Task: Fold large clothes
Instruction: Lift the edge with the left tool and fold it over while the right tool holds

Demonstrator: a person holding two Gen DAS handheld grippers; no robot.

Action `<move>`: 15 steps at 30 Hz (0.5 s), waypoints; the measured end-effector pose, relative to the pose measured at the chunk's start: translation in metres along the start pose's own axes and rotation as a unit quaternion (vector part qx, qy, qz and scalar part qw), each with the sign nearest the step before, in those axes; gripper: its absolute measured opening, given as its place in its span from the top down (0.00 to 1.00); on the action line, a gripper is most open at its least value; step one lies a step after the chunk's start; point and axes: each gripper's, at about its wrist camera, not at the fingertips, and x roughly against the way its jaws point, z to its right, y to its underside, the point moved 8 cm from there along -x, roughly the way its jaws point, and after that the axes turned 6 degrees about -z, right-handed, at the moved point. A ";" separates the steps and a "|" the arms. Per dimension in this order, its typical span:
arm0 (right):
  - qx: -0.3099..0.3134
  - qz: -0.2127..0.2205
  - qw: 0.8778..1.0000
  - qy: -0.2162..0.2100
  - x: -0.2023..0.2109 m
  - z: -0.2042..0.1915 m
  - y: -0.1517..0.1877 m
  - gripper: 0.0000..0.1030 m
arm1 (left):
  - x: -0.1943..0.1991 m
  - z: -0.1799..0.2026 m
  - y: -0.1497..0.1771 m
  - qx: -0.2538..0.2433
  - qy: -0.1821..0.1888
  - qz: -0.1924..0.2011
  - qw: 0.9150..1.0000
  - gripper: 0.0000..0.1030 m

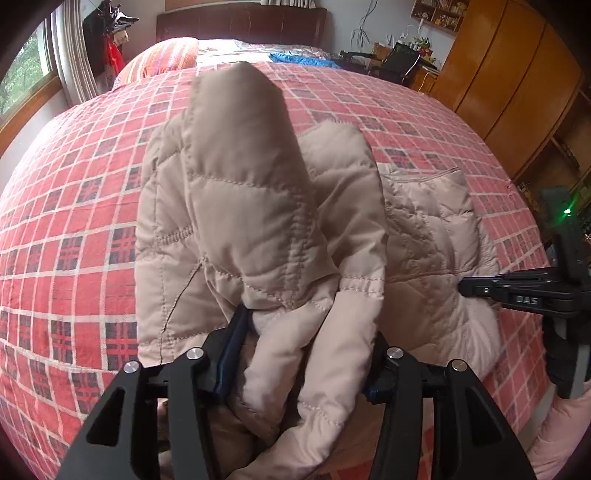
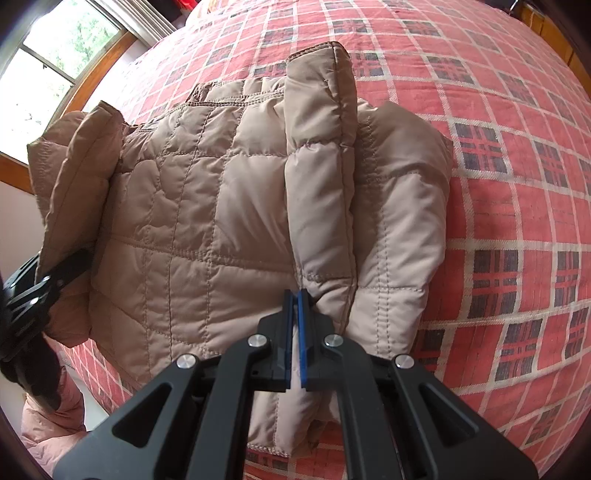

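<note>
Closest to your left-hand camera, your left gripper (image 1: pixel 306 354) has its jaws spread wide with a thick fold of the beige quilted jacket (image 1: pixel 258 206) bunched between them; the blue pad on the left finger (image 1: pixel 231 354) presses the fabric, while the other pad is mostly buried under it, so whether the jaws truly clamp the cloth is hard to say. That fold rises from the jaws and stands up like a peak, tilted slightly left, above the rest of the garment.

Your right gripper (image 2: pixel 295 321) points forward along the jacket's near edge with its two blue pads drawn almost together, pinching a thin seam of the jacket (image 2: pixel 207 206) where a narrow folded strip meets the sleeve (image 2: pixel 402 206). From the left camera you see that same tool (image 1: pixel 524 295) coming in level from the right side, its tip touching the jacket's right part. From the right camera, your left tool (image 2: pixel 33 295) shows at the left edge, low and angled up into the raised flap.

Beyond both tools, the jacket lies partly folded on the bed's red plaid cover (image 1: pixel 74 221), near the front edge. Farther back sit a striped pillow (image 1: pixel 166 59), a dark headboard (image 1: pixel 240 22), a window (image 1: pixel 26 70) and a wooden wardrobe (image 1: pixel 517 74).
</note>
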 end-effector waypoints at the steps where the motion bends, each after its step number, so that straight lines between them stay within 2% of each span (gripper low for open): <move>1: 0.000 0.000 1.000 -0.001 0.000 0.001 0.000 0.99 | 0.005 -0.001 -0.001 0.004 0.006 0.000 1.000 0.50; 7: -0.002 -0.003 1.000 -0.001 -0.001 0.003 -0.002 0.99 | 0.037 0.000 -0.007 0.012 0.044 0.004 0.999 0.50; 12: -0.004 -0.007 1.000 0.000 -0.001 0.002 -0.004 1.00 | 0.094 0.018 -0.015 -0.015 0.115 0.042 0.992 0.50; 15: -0.003 -0.008 1.000 0.003 -0.001 0.001 -0.005 1.00 | 0.126 0.006 -0.021 -0.018 0.110 0.070 0.991 0.48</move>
